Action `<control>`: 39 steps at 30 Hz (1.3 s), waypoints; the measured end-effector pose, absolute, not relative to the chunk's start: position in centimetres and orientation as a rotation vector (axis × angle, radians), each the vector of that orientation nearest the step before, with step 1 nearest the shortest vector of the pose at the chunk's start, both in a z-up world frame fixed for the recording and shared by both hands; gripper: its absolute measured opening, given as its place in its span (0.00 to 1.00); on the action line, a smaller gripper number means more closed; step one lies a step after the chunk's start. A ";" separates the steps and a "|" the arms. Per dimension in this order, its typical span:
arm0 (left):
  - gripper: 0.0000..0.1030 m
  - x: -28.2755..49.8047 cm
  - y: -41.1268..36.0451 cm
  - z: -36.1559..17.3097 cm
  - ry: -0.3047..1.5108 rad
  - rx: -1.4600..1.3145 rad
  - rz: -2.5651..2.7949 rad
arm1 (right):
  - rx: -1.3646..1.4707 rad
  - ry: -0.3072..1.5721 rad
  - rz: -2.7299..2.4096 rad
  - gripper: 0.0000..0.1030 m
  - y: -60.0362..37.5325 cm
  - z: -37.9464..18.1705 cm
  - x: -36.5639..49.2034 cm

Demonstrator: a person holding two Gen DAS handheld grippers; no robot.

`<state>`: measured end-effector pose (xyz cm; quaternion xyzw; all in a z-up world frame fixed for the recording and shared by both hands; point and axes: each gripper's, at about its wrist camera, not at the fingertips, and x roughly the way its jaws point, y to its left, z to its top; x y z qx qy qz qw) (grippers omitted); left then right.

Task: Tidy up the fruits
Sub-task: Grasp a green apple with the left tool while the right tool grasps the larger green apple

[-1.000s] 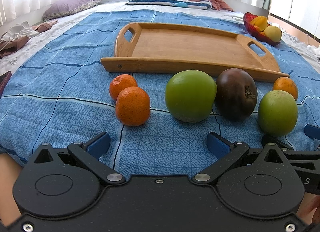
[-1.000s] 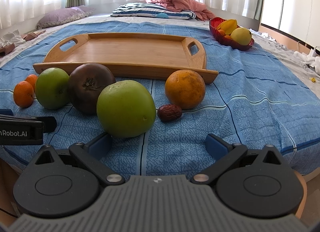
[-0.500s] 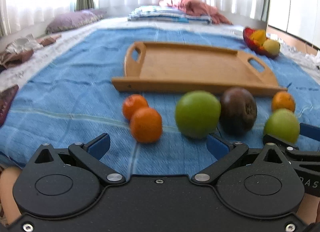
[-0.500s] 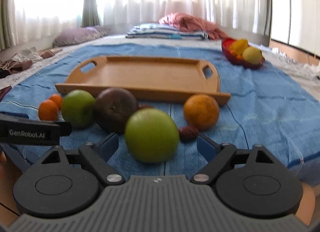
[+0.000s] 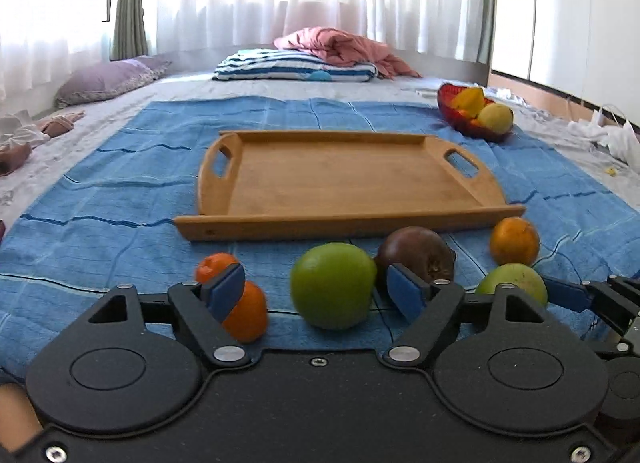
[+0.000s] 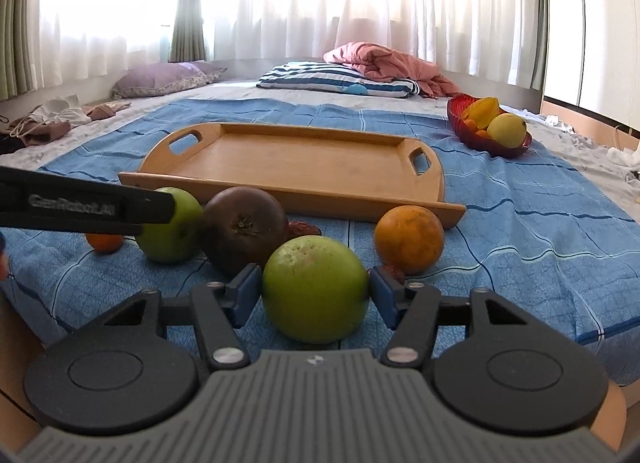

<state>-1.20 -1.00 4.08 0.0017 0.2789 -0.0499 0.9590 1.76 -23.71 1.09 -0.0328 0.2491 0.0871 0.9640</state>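
Closing in front of the wooden tray [image 6: 296, 159], the right hand-held gripper [image 6: 315, 295] pinches a green apple [image 6: 315, 289]; the left hand-held gripper [image 5: 316, 291], also closing, brackets another green apple [image 5: 333, 285] untouched.

A row of fruit lies on the blue cloth just in front of the empty wooden tray [image 5: 352, 179]; at the left, 2 small tangerines [image 5: 250, 313] touching each other; then a green apple [image 5: 333, 285], a dark brown-purple fruit [image 5: 420, 253] (stem end facing the right wrist view), a second green apple [image 6: 315, 289], and a large orange [image 6: 409, 238] with a small dried date [image 6: 304, 228] near it.
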 end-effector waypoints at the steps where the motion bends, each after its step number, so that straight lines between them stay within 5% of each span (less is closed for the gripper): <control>1: 0.67 -1.0 -1.2 3.8 0.574 0.006 -0.106 | -0.062 0.504 0.178 0.63 -23.8 1.1 1.7; 13: 0.63 0.5 -1.9 2.4 0.600 -0.015 -0.113 | -0.072 0.500 0.185 0.63 -23.8 0.6 1.6; 16: 0.50 0.5 -1.8 2.4 0.611 -0.019 -0.111 | -0.062 0.517 0.189 0.61 -23.9 0.3 1.8; 39: 0.55 -1.5 -2.6 2.2 0.597 0.044 -0.114 | 0.005 0.526 0.186 0.60 -25.1 0.8 1.1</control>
